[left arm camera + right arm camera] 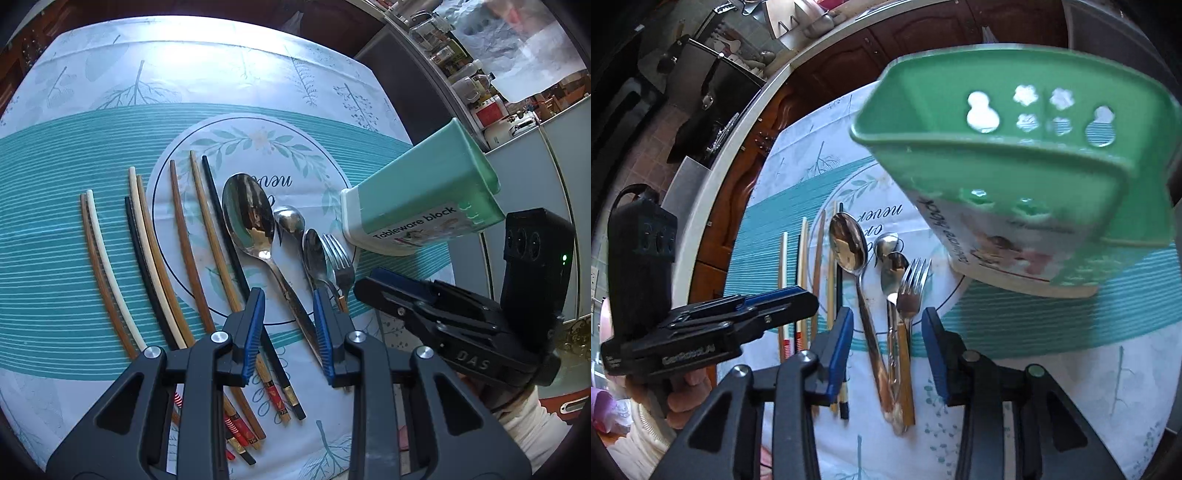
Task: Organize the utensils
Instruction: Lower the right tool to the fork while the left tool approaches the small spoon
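A: Two grippers hover over a row of cutlery. The left gripper (288, 328) has its blue pads parted with nothing between them, above the chopsticks (192, 251) and the big spoon (248, 216). The right gripper (888, 350) is also spread and empty, over the handles of the spoon and fork (914, 284).

B: Why laid out like that?

A: My guess is for easy picking: chopsticks on the left, then the big spoon, two small spoons (291, 221) and the fork side by side, handles toward the person. The green holder (424, 195) stands just right of the fork, its open top ready to take them. Nothing seems to be inside it yet, so sorting looks barely begun.

B: And the surroundings?

A: A table under a white and teal leaf-print cloth (74, 236), with a printed circle beneath the cutlery. Beyond it are brown wooden cabinets (849, 66) and a counter crowded with jars (465, 77).
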{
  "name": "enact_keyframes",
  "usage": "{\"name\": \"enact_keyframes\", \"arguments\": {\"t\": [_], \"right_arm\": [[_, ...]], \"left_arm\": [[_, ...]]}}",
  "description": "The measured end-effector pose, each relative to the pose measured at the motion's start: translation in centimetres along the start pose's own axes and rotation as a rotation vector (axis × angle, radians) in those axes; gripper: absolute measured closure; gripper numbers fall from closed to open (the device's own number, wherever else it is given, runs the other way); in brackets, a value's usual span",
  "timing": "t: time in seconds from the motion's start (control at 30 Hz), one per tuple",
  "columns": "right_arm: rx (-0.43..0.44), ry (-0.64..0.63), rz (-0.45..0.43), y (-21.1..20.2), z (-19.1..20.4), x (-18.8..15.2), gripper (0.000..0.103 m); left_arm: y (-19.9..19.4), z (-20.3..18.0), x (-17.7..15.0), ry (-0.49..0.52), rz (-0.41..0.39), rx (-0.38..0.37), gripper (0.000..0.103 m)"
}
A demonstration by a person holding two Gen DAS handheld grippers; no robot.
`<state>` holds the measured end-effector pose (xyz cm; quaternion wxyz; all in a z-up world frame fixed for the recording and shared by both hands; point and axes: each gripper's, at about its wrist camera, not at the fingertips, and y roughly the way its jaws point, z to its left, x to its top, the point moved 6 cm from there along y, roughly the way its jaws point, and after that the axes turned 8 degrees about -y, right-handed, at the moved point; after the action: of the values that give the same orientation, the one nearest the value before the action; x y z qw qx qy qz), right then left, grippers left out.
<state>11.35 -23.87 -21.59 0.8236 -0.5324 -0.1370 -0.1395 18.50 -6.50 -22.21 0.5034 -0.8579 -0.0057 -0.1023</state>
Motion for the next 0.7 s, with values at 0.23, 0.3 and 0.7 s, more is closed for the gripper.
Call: {"name": "enact_keyframes", "arguments": {"t": [0.23, 0.3, 0.7], "right_arm": [[-0.05, -0.003, -0.017, 1.7, -1.0, 0.0, 0.069], [-0.068, -0.003, -0.031, 1.7, -1.1, 0.1, 0.069], [-0.071, 0.0, -0.054, 3.5, -0.6, -0.9, 0.074]], "left_arm": [[0.5, 0.1, 0.1, -0.009, -0.006, -0.003, 0.079], [0.4, 0.0, 0.1, -0.005, -0.009, -0.003, 0.079], [0.2, -0.2, -0.1, 0.006, -0.001, -0.012, 0.079]]}}
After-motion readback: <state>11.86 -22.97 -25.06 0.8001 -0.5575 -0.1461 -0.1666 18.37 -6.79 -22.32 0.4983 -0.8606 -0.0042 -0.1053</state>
